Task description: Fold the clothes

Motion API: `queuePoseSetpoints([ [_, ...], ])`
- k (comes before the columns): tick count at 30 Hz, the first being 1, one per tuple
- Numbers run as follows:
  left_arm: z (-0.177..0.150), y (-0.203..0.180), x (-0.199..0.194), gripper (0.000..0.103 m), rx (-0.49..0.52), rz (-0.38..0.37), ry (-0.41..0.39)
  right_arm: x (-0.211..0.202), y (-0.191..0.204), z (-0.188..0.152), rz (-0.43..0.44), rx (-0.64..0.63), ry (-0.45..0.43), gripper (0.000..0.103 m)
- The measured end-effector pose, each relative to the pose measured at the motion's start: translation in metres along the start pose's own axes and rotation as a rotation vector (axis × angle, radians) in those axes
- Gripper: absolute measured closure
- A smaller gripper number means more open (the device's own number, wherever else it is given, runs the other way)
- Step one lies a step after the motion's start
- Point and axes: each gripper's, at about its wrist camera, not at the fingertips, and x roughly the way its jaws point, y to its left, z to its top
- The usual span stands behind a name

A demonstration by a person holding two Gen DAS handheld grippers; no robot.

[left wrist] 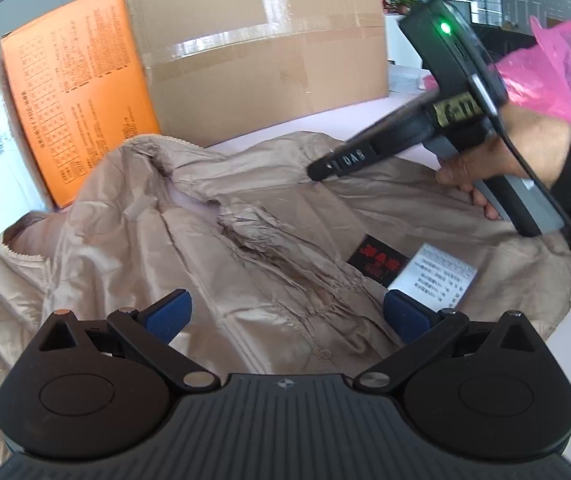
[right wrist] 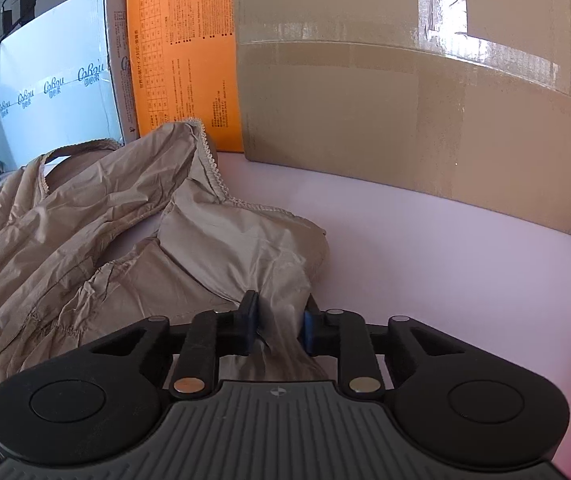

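Pinching a fold of the beige jacket [right wrist: 133, 240] at its near right edge, the right gripper [right wrist: 279, 322] has its jaws narrowed onto the fabric. The garment spreads away to that gripper's left, lining up, across the pale table [right wrist: 425, 248]. The left gripper [left wrist: 285, 316] hovers wide and empty above the labels [left wrist: 431, 276]. The cardboard box [right wrist: 405, 100] and orange box [right wrist: 183, 52] crowd the far edge, likely limiting any fold that way.

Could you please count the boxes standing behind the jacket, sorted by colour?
White printed cardboard box: 1
Orange printed cardboard box: 1
Plain brown taped cardboard box: 1
Total: 3 boxes, in a row behind the beige quilted jacket.
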Motion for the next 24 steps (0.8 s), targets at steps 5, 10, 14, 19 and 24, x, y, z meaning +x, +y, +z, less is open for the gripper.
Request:
queuePoseSetpoints([
  [5, 0.011, 0.029, -0.017, 0.0, -0.046, 0.068, -0.021, -0.002, 0.007, -0.002, -0.044, -0.059, -0.001, 0.086],
  [10, 0.009, 0.072, -0.027, 0.0, -0.104, 0.178, -0.03, 0.002, 0.003, -0.002, -0.128, -0.084, 0.013, 0.086],
  [14, 0.0, 0.111, -0.029, 0.0, -0.147, 0.27, -0.031, -0.001, 0.002, -0.003, -0.179, -0.108, 0.025, 0.086],
  [19, 0.0, 0.172, -0.032, 0.0, -0.173, 0.424, -0.058, -0.005, -0.004, -0.005, -0.193, -0.099, 0.033, 0.086],
  [24, 0.0, 0.246, -0.02, 0.0, -0.295, 0.585, -0.04, -0.005, -0.004, -0.005, -0.184, -0.081, 0.033, 0.084],
])
